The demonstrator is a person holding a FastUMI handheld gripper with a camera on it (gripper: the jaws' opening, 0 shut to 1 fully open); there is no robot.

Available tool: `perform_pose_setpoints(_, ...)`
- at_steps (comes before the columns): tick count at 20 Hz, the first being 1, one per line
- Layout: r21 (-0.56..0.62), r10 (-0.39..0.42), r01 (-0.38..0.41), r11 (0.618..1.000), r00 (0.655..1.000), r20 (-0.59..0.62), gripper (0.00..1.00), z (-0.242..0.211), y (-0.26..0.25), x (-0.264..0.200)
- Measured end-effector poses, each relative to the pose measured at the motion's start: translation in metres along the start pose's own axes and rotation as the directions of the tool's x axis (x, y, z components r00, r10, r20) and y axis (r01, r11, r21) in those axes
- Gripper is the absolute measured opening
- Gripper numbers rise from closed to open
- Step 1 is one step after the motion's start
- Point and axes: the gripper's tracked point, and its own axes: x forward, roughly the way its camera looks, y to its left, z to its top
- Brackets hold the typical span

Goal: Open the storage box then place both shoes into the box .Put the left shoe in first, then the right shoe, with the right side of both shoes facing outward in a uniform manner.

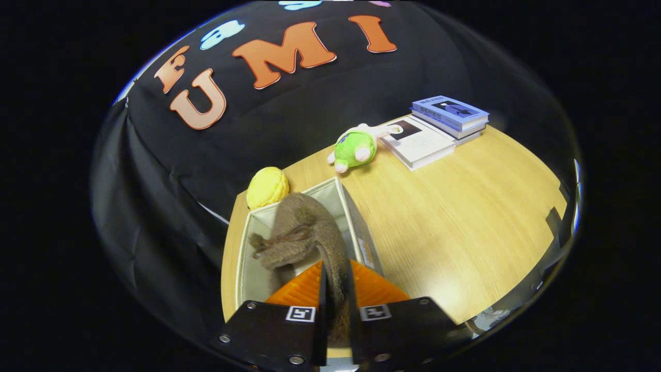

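A brown fuzzy shoe [302,235] with a bow on its front hangs from my gripper [335,289], whose two fingers press on the shoe's rear edge. The shoe is held above the open white storage box [356,227], toe pointing down into it. Part of the box's pale inside shows to the left of the shoe and beyond it. What lies at the bottom of the box is hidden by the shoe and the fingers.
The box stands at the left end of a wooden table [454,222]. A yellow plush [267,187] sits just beyond the box, a green plush toy [353,149] farther back, and stacked books [439,129] at the far right.
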Motion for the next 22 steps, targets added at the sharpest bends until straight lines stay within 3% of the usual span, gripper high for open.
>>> perform_pose_setpoints(3,-0.036,0.009,-0.008,0.999,0.999,0.033,0.84,0.011,-0.002,-0.003)
perform_pose_setpoints(5,-0.050,0.017,-0.015,0.999,0.999,0.049,0.99,0.021,-0.006,-0.008)
perform_pose_setpoints(8,-0.076,0.030,-0.023,0.997,0.995,0.091,0.99,0.045,-0.015,-0.021)
perform_pose_setpoints(11,-0.145,0.008,0.022,0.989,0.980,0.200,0.98,0.088,-0.033,-0.046)
perform_pose_setpoints(14,-0.203,-0.036,0.112,0.973,0.938,0.344,0.98,0.137,-0.058,-0.076)
perform_pose_setpoints(22,-0.206,-0.049,0.177,0.962,0.860,0.509,0.98,0.216,-0.110,-0.170)
